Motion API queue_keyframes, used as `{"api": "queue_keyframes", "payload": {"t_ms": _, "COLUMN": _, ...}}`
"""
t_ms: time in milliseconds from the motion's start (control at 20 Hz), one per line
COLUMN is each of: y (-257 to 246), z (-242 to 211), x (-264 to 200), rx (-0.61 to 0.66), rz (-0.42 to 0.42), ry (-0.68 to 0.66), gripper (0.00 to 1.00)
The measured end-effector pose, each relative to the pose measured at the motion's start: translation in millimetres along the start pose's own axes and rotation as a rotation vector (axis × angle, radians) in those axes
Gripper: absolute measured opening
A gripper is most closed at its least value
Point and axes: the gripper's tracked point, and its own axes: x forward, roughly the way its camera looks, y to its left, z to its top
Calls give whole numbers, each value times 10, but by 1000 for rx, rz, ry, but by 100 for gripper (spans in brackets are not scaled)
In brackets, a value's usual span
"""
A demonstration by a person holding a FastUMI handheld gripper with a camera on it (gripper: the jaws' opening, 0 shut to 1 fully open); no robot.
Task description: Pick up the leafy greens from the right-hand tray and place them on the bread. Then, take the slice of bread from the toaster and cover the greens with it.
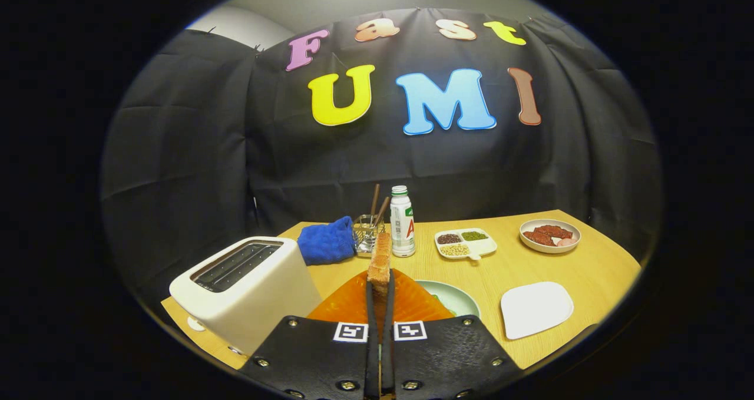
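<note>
At centre frame the slice of bread [380, 260] stands upright, clamped between the gripper [380, 285] fingers, above an orange mat [412, 303] and pale green plate [456, 298], with the white toaster [247, 288] at lower left.

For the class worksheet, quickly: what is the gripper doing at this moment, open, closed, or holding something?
Gripper: closed on the slice of bread, held upright on edge between both fingers, above the orange mat beside the toaster.
</note>
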Motion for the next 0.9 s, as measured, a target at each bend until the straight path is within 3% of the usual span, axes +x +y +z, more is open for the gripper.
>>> {"api": "queue_keyframes", "payload": {"t_ms": 450, "y": 100, "z": -255, "x": 138, "rx": 42, "rz": 35, "ry": 44, "gripper": 2}}
{"api": "queue_keyframes", "payload": {"t_ms": 750, "y": -163, "z": -463, "x": 260, "rx": 77, "rz": 14, "ry": 81, "gripper": 2}}
{"api": "queue_keyframes", "payload": {"t_ms": 900, "y": -333, "z": -551, "x": 282, "rx": 89, "rz": -2, "ry": 111, "gripper": 9}}
